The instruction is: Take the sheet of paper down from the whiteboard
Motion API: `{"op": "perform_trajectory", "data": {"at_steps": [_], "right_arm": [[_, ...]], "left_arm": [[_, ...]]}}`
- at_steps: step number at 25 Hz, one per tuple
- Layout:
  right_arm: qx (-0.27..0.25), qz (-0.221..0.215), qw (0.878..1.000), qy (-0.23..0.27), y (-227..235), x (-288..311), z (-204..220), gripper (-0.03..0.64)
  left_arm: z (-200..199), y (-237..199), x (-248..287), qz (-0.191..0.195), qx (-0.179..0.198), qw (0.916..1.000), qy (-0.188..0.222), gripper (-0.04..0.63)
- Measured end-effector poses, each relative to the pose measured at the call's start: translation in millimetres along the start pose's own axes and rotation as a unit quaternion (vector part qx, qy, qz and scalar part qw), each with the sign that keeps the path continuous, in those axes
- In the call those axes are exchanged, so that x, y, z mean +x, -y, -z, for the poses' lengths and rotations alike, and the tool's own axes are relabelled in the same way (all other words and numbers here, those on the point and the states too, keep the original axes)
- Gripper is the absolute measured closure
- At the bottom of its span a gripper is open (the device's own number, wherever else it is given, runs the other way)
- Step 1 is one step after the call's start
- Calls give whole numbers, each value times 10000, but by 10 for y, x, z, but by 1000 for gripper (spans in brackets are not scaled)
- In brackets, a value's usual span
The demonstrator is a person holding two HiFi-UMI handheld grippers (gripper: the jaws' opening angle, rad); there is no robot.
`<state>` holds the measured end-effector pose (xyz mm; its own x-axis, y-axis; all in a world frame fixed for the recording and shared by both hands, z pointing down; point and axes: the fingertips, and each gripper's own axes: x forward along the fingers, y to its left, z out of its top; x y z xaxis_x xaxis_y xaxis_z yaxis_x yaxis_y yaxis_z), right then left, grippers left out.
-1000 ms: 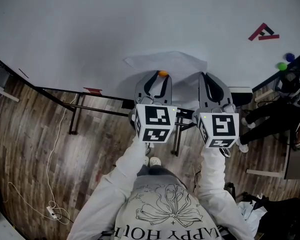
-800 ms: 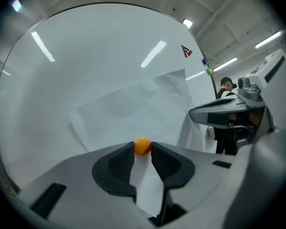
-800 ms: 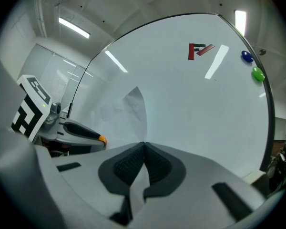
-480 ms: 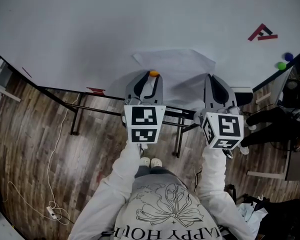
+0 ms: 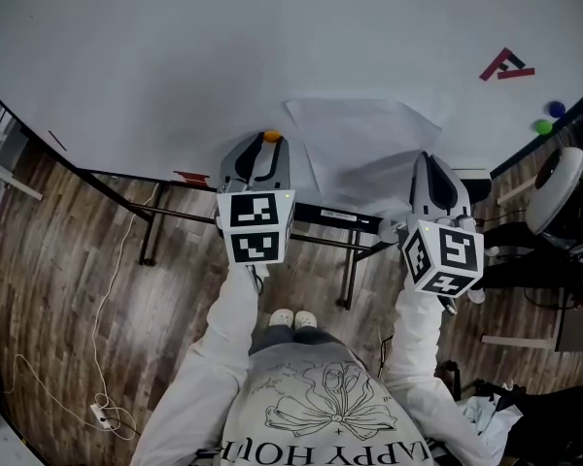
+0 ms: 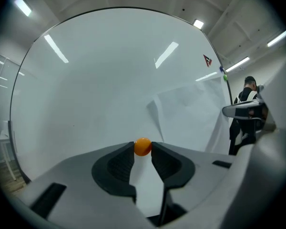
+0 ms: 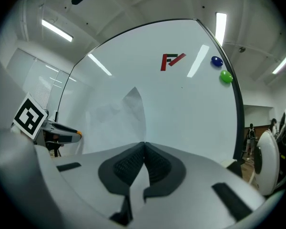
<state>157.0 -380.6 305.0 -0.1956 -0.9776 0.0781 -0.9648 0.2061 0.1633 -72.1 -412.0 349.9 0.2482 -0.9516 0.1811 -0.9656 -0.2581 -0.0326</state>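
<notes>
Head view: noted left claw (image 5: 268, 140) clamped on a small orange ball (image 5: 271, 136) close to the whiteboard (image 5: 175, 56). Found sheet of paper (image 5: 360, 149) just right of that claw, creased. Logged right claw (image 5: 427, 156) at the sheet's lower right corner.

Left gripper view: confirmed ball pinched between the tips (sheet off to the right).

Right gripper view: saw jaws fully together, nipping the sheet's edge; rest of sheet up and left of the tips.

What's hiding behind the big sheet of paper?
Only the whiteboard shows around the sheet of paper. The patch of board right behind the paper is covered, so anything stuck there cannot be seen.
</notes>
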Motion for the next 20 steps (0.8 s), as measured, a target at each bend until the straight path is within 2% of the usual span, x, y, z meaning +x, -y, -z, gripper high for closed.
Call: {"op": "perform_trajectory", "data": {"at_steps": [13, 20], "right_arm": [[87, 196, 9998, 60, 32, -123, -65, 614], [203, 243, 9993, 195, 2, -198, -142, 614]], "left_arm": [[-24, 0, 102, 93, 6, 9999, 60, 483], [-18, 0, 29, -41, -10, 9999, 105, 482]]}}
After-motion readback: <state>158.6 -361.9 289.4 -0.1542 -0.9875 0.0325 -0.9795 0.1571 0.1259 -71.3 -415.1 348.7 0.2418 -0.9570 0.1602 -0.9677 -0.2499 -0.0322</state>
